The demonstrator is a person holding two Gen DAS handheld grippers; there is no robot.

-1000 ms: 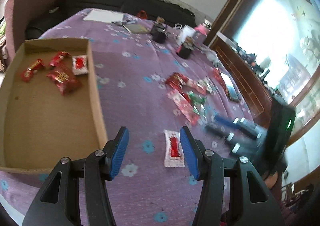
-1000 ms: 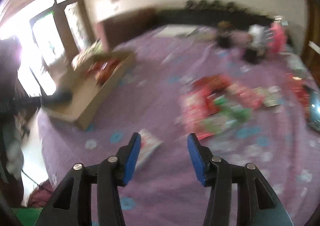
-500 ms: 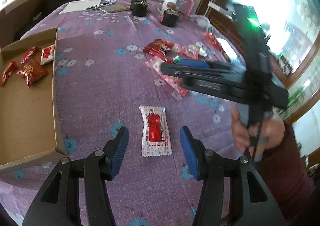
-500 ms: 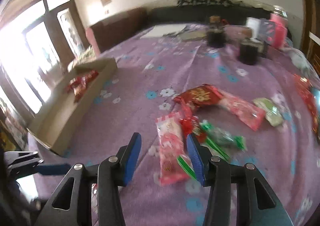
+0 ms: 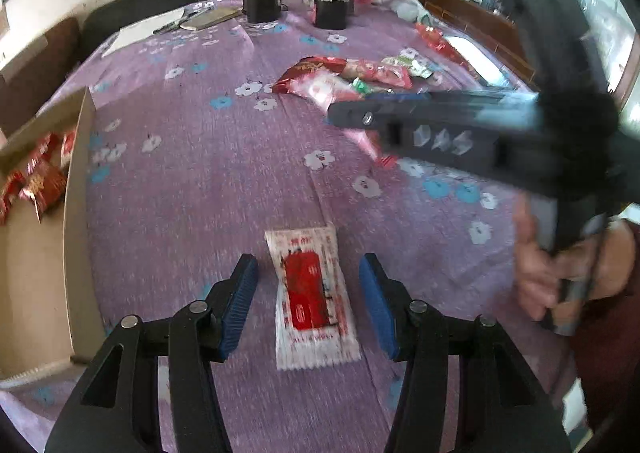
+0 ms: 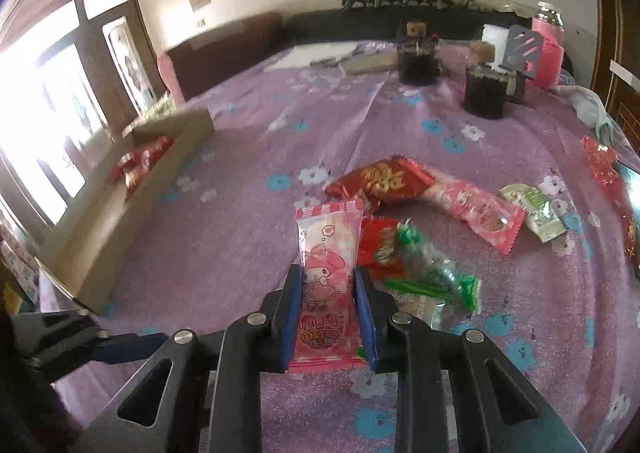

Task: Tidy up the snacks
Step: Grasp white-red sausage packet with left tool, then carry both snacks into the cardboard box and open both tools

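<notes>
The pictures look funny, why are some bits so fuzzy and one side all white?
Left wrist view: the right gripper crossing the frame is smeared by motion, while the white-and-red packet stays fairly sharp. Right wrist view: sunlight through the glass doors washes the left side white, and the cardboard box looks blurred. Both views bulge from the fisheye lens.

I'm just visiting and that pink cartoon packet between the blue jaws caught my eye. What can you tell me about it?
The pink packet is a flat, glossy plastic sachet, pink and white, with crimped ends, a striped top edge and a cartoon rabbit-like figure above the words "My Melody". It lies lengthwise on the purple cloth beside a red packet and a green packet. The right gripper has its jaws closing on it, one pad against each long edge. It looks sealed and undamaged.
</notes>
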